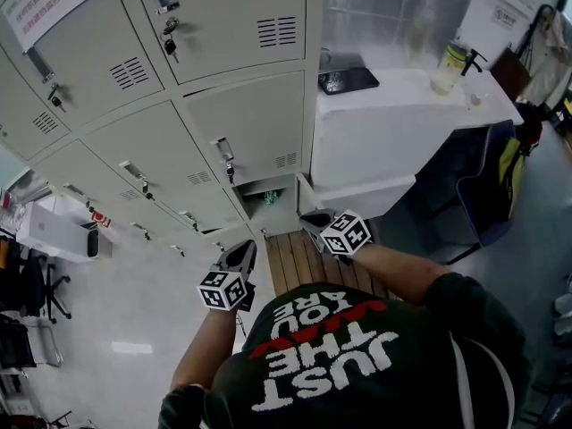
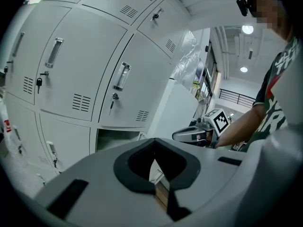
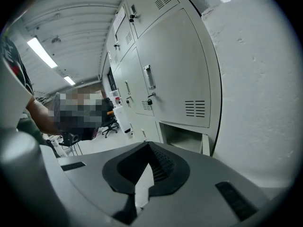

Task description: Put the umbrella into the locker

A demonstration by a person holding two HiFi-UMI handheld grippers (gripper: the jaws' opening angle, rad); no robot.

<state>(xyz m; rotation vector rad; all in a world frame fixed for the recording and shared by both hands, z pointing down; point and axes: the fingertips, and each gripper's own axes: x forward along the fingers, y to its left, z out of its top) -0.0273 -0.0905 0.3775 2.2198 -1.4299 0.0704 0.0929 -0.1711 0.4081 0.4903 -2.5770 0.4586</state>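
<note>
Pale grey metal lockers (image 1: pixel 232 25) fill the wall, and one bottom compartment (image 1: pixel 257 189) stands open, its door (image 1: pixel 305 195) swung out to the right beside a white worktop (image 1: pixel 393 123). A small greenish thing (image 1: pixel 271 197) lies inside that compartment; whether it is the umbrella cannot be told, and neither gripper view shows an umbrella anywhere else. The left gripper (image 1: pixel 247 247) is held out over the floor near the edge of a slatted wooden bench (image 1: pixel 290 262), pointing towards the open compartment, with its jaws closed together and nothing between them. The right gripper (image 1: pixel 306 218) is just in front of the open door, above the bench, and its jaws are likewise closed together on nothing. On the worktop stand a pump bottle (image 1: pixel 450 68) and a flat dark thing (image 1: pixel 347 80), well apart from each other.
</note>
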